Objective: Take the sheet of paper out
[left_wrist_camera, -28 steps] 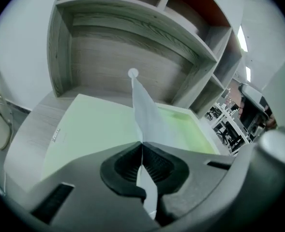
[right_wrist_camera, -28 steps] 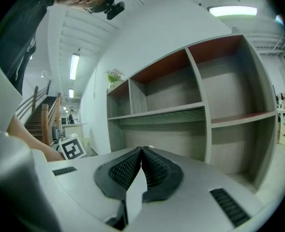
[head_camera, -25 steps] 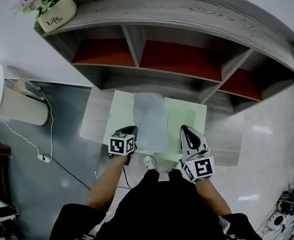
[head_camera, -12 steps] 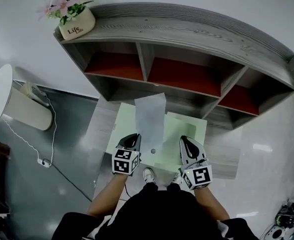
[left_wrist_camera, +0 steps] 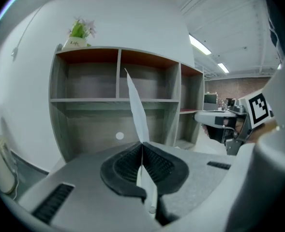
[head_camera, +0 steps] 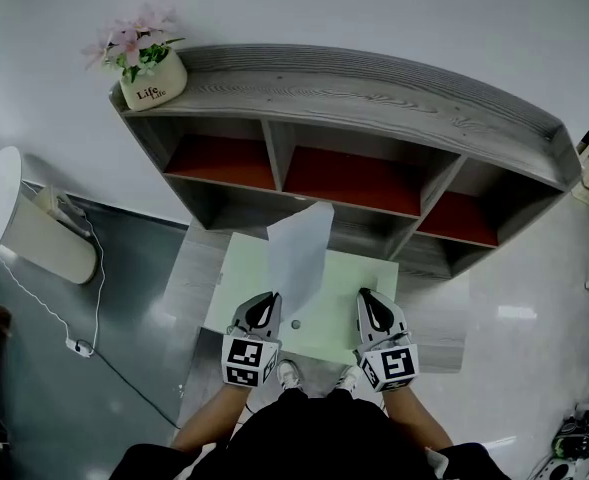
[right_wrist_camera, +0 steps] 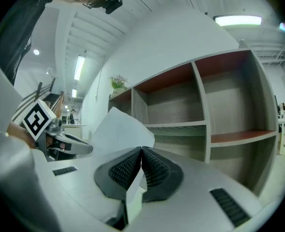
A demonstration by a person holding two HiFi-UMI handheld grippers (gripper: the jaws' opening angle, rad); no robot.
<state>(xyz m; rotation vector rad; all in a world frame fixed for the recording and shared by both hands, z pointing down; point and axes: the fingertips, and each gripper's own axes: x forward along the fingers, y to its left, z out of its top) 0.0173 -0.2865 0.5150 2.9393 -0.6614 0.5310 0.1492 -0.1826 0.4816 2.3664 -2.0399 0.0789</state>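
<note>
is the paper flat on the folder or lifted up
Lifted: the left tool pinches the paper at its edge; it stands up above the green folder.

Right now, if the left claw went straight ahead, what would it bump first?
Probably the grey shelf unit, around its lower level; the left claw, shut on the sheet of paper, points at it. Depth is unclear.

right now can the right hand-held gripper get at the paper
Probably not freely: the right hand-held gripper is shut on the folder. The paper, held by the left hand-held gripper, stands close beside it, nothing between.
</note>
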